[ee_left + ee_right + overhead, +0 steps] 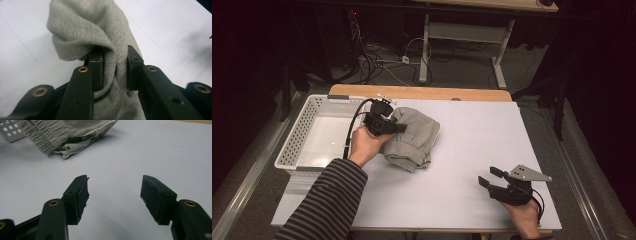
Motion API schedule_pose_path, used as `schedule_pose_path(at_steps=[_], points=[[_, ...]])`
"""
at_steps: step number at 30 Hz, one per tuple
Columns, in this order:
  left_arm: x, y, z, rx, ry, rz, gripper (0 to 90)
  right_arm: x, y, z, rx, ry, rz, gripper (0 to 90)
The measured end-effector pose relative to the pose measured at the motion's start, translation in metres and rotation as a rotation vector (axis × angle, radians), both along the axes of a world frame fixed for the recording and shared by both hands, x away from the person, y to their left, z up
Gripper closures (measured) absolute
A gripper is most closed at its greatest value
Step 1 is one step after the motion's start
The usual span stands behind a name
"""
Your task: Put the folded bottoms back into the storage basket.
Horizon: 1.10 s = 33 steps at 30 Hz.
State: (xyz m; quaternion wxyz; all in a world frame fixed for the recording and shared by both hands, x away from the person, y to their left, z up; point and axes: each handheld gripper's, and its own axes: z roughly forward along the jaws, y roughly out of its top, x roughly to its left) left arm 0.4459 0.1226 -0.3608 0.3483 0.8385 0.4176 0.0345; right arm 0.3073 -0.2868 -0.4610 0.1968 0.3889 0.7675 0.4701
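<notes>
A grey knitted garment (412,137), folded into a loose bundle with a ribbed waistband or cuff at its near edge, lies on the white surface (472,165), just right of a white perforated basket (302,137) that stands at the left. A fold at the left, far part of the bundle is pinched between the jaws of the left tongs (399,128); in the left gripper view the fabric (95,32) is seen bunched between the two pads and pressed from both sides, so the left tongs (115,67) are closed on the cloth. The rest of the garment rests on the surface, and its layered hem (72,145) is seen in the right gripper view.

The right tongs (490,177) are held well apart from the garment, near the right, near corner of the surface. Their jaws (113,192) stand open and nothing is held between them.

The work in hand is judged to be the moving of the garment, probably towards the basket. Since just one fold is gripped, the bundle could come undone when lifted, and the hanging layers could catch on the basket rim. The soft knit could also slip from the pads if it is pulled quickly.
</notes>
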Motion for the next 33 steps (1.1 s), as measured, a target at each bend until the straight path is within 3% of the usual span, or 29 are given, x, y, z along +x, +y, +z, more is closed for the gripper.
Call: schedule_pose_path(at_steps=[7,22,33], points=[[-0.005,0.008,0.008,-0.008,-0.018,0.018,70.5,0.003,0.003,0.0,-0.004,-0.001,0.01,39.9],[-0.017,0.041,0.031,-0.015,-0.053,0.083,70.5,0.011,0.008,0.0,-0.002,0.004,0.038,39.9],[-0.026,0.067,0.043,-0.043,-0.067,0.123,70.5,0.013,0.01,0.0,0.007,0.006,0.048,39.8]])
